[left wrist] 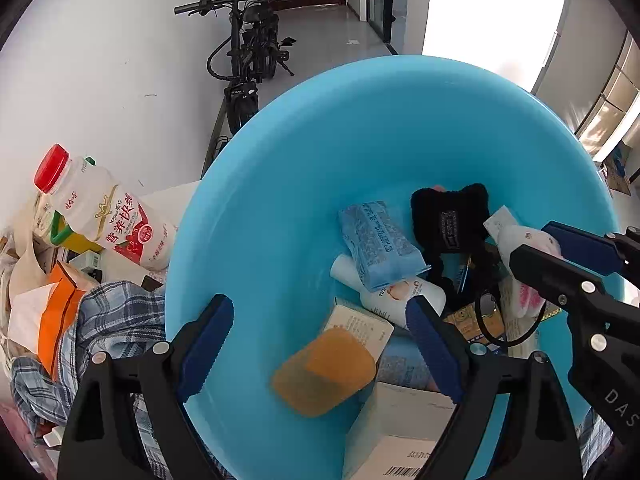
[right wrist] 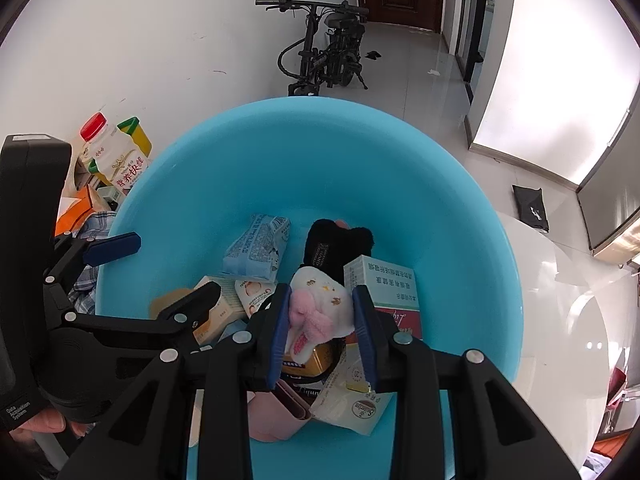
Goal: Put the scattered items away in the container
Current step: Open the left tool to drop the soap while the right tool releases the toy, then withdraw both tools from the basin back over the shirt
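A blue basin (left wrist: 280, 184) (right wrist: 280, 168) holds several items: a blue tissue pack (left wrist: 378, 242) (right wrist: 258, 248), a black plush piece (left wrist: 448, 216) (right wrist: 332, 246), boxes and a tube. My left gripper (left wrist: 320, 344) is open over the basin's near side; an orange sponge-like pad (left wrist: 326, 370) lies loose between its fingers, untouched. My right gripper (right wrist: 322, 326) is shut on a white and pink plush toy (right wrist: 320, 308) above the basin's contents. The toy also shows in the left wrist view (left wrist: 524, 248).
Left of the basin stand a red-capped milk drink bottle (left wrist: 104, 216) (right wrist: 116, 160), a yellow carton (right wrist: 138, 136), an orange and white box (left wrist: 48, 312) and a plaid cloth (left wrist: 108, 320). A black bicycle (right wrist: 324, 52) stands by the far wall.
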Action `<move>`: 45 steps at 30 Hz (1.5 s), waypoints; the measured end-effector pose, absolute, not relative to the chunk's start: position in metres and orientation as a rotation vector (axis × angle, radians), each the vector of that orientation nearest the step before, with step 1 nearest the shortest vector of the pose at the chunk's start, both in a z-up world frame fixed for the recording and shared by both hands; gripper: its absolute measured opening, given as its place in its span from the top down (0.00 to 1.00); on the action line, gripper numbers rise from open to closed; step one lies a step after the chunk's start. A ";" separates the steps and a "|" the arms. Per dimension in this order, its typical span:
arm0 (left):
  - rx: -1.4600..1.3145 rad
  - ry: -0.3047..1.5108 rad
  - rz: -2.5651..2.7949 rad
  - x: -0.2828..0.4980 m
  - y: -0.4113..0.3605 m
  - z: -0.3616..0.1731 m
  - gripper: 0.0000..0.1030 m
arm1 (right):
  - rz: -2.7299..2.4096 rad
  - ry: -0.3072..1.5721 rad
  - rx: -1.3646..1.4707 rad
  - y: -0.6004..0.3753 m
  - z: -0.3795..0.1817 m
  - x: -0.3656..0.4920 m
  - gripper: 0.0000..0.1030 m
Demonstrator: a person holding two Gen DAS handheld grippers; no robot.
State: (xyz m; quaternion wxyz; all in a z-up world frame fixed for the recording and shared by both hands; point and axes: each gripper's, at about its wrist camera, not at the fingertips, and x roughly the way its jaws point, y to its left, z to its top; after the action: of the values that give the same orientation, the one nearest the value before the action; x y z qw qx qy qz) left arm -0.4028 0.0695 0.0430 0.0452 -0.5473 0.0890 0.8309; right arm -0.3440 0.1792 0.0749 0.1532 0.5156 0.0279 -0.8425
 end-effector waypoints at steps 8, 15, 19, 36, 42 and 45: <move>-1.671 0.218 2.535 -0.402 0.063 0.045 0.13 | -2.443 0.048 1.451 0.182 0.074 -0.345 0.61; -1.673 0.173 2.542 -0.399 0.059 0.049 0.13 | -2.462 -0.005 1.436 0.191 0.079 -0.344 0.43; -1.668 0.181 2.550 -0.397 0.059 0.052 0.13 | -2.468 0.003 1.433 0.194 0.082 -0.341 0.43; -1.610 0.122 2.596 -0.361 0.051 0.093 0.13 | -2.482 0.025 1.423 0.212 0.102 -0.307 0.43; -1.575 0.183 2.629 -0.336 0.047 0.111 0.13 | -2.479 0.055 1.405 0.214 0.112 -0.285 0.43; -1.557 0.187 2.623 -0.321 0.043 0.119 0.13 | -2.481 0.087 1.413 0.215 0.115 -0.272 0.43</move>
State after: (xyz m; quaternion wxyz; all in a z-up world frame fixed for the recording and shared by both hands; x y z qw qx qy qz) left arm -0.3206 0.0434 0.1194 0.0428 -0.5091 0.0612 0.8575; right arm -0.2718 0.2153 0.1151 0.1420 0.4896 0.0302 -0.8597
